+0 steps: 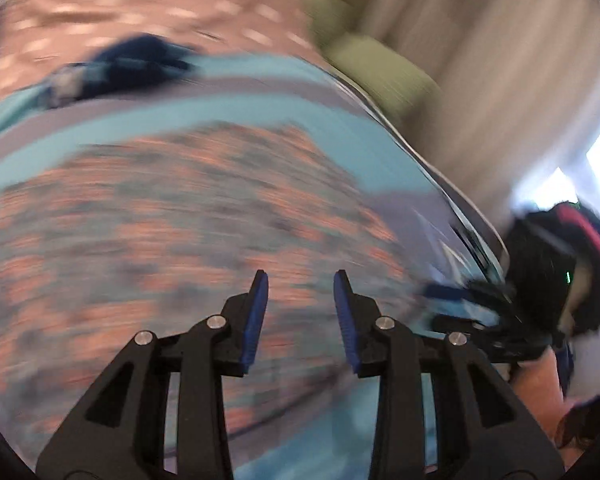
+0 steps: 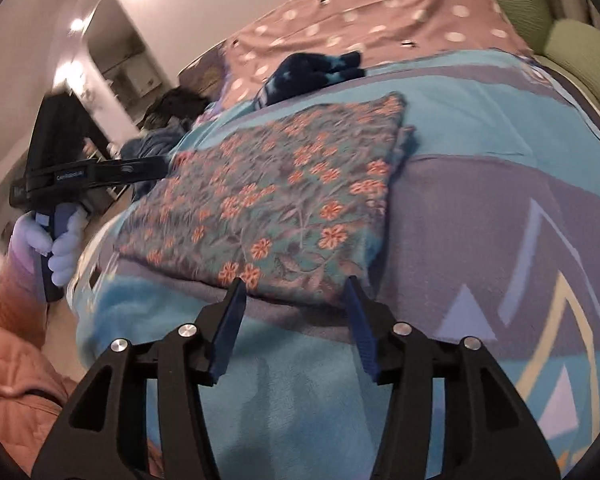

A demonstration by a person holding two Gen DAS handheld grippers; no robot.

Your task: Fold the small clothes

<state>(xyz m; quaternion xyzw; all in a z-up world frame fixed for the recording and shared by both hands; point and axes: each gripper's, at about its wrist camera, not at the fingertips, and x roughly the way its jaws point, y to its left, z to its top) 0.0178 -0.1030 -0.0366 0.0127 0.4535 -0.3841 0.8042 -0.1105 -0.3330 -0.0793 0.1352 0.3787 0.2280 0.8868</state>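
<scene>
While the left wrist view is smeared by motion blur, the right wrist view shows the folded floral cloth (image 2: 284,204) lying flat on the blue patterned blanket (image 2: 500,128). Both grippers hold nothing. The right gripper (image 2: 296,292) hangs at the near edge of the floral cloth with its jaws spread, each blue fingertip at that edge; whether they touch it cannot be told. The left gripper (image 1: 300,280) hovers over the floral cloth (image 1: 172,240), its jaws also spread apart. Seen from the right wrist, the left gripper (image 2: 156,166) reaches toward the cloth's left side, held by a gloved left hand (image 2: 60,240). Beyond the far edge of the floral cloth lies a dark blue garment (image 2: 312,72), at the border of a pink dotted sheet (image 2: 380,12). Green pillows (image 2: 572,52) sit off the cloth's far right corner.
</scene>
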